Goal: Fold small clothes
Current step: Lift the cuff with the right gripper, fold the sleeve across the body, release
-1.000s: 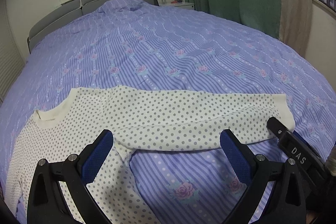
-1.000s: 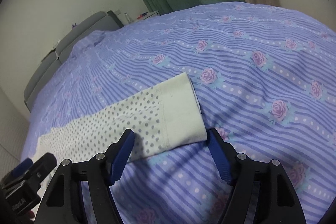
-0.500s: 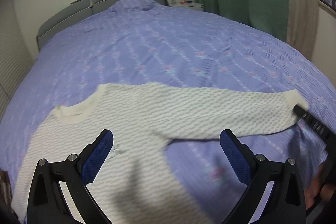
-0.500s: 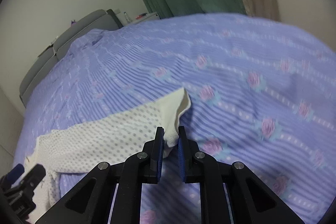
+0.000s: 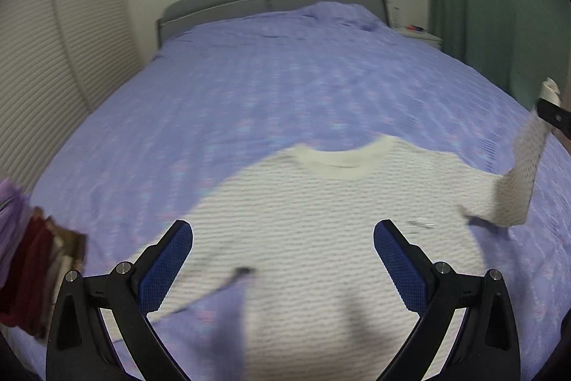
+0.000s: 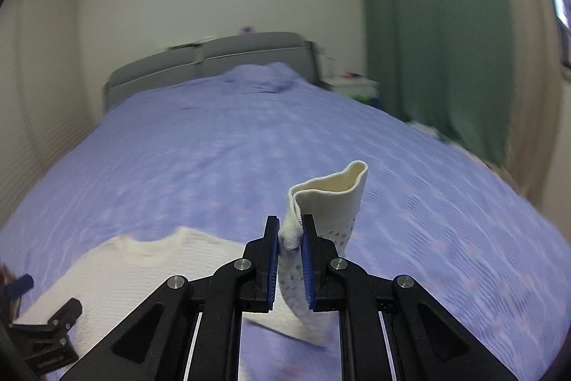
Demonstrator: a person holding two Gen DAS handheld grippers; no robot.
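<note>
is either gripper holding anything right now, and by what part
The right gripper is shut on the dotted sweater, pinching its sleeve at the cream cuff. The left gripper is open and holds nothing.

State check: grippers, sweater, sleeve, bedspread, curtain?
right gripper: shut on sleeve cuff, raised off the bed
left gripper: open, empty, over the sweater
sweater: body flat on the bed, collar away from the camera
sleeve: lifted, hanging from the right gripper
bedspread: spread out, rumpled near the headboard
curtain: drawn
</note>
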